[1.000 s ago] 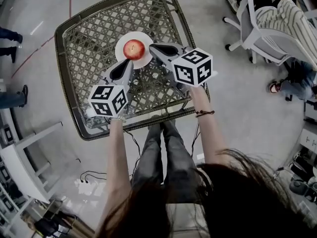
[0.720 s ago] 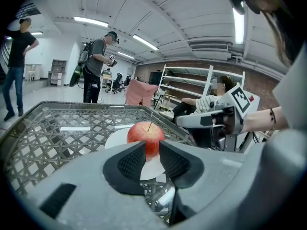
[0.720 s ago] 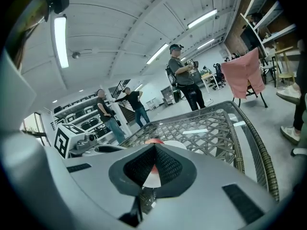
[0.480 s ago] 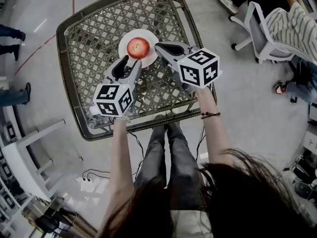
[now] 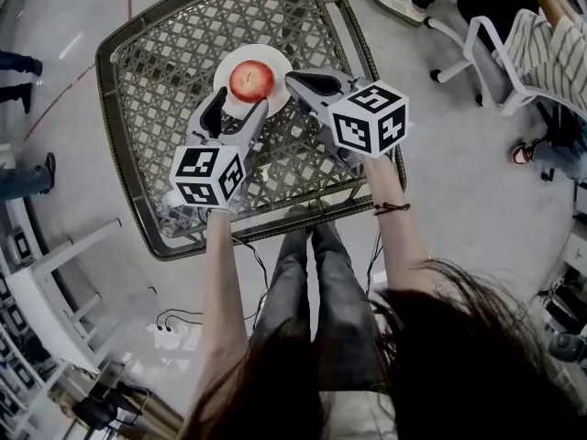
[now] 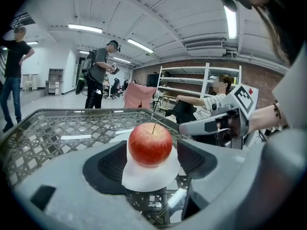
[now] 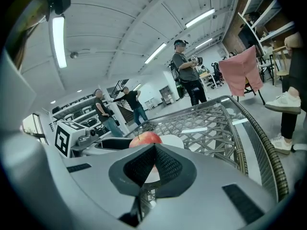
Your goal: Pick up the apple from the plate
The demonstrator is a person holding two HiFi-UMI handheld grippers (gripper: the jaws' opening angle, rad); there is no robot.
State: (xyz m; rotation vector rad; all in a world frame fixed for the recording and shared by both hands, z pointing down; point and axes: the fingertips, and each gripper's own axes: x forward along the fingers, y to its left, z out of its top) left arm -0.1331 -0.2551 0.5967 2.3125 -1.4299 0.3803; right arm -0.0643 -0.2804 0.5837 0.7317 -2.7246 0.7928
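A red apple [image 5: 251,81] stands stem up on a small white plate [image 5: 226,66] at the far middle of a lattice table [image 5: 156,81]. My left gripper [image 5: 237,104] sits just short of the apple and its jaws are opening. The apple [image 6: 149,143] shows in line with the gap, and the pads [image 6: 112,164] are clear of it. My right gripper [image 5: 293,81] is shut with nothing in it, just right of the plate. From the right gripper [image 7: 151,153] view, the apple [image 7: 146,138] peeks over the closed jaws.
The table has a raised woven rim [image 5: 108,145] all round. My legs [image 5: 307,273] show under its near edge. A white office chair [image 5: 500,49] and a seated person [image 5: 555,53] are on the floor to the right. A person [image 6: 100,73] stands beyond the table.
The left gripper's jaws went from shut to wide apart near the apple. Both grippers have hardly shifted, and the right one stayed shut.
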